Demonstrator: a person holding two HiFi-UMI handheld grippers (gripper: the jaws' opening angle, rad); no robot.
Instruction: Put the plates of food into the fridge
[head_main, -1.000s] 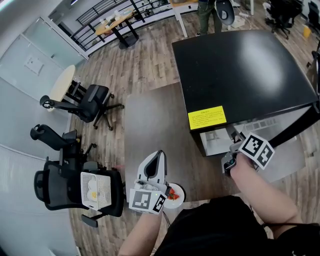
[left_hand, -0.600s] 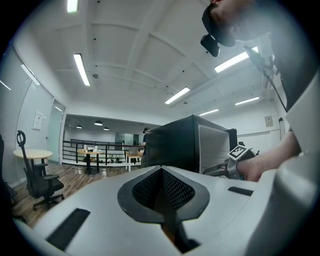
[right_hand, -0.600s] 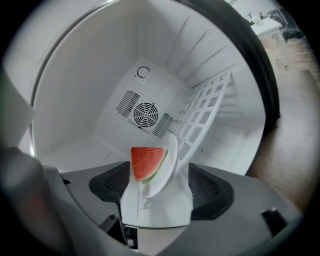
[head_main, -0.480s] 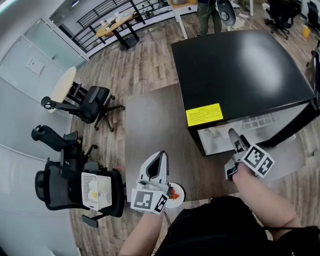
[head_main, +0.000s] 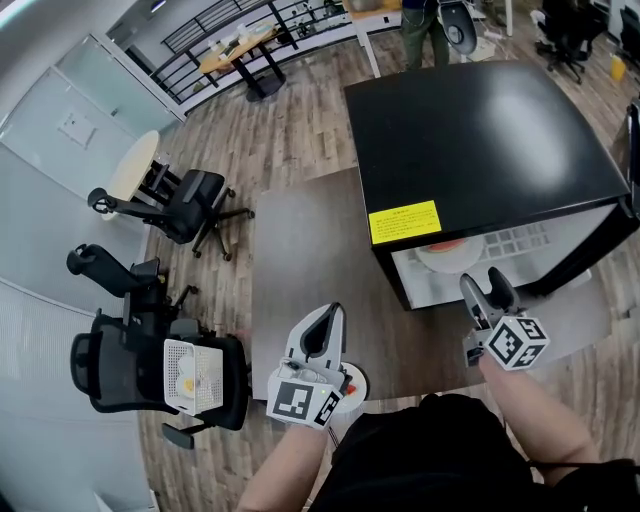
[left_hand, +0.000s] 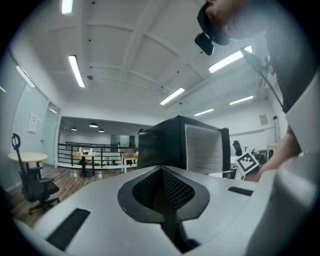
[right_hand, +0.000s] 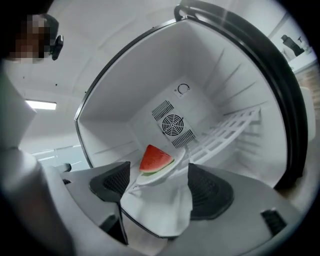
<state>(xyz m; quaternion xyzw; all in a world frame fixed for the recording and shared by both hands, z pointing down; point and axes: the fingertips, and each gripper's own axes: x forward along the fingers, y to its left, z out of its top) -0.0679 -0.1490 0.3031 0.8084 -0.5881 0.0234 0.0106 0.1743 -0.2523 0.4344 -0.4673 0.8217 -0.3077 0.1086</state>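
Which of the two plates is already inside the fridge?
The plate carrying the watermelon slice: it sits on the fridge wire shelf, beyond the open right gripper. The other plate, with red food, lies on the table beside the left gripper.

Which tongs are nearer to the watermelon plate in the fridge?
Right. The right tongs sit open just before the watermelon plate; the left tongs are far left, shut.
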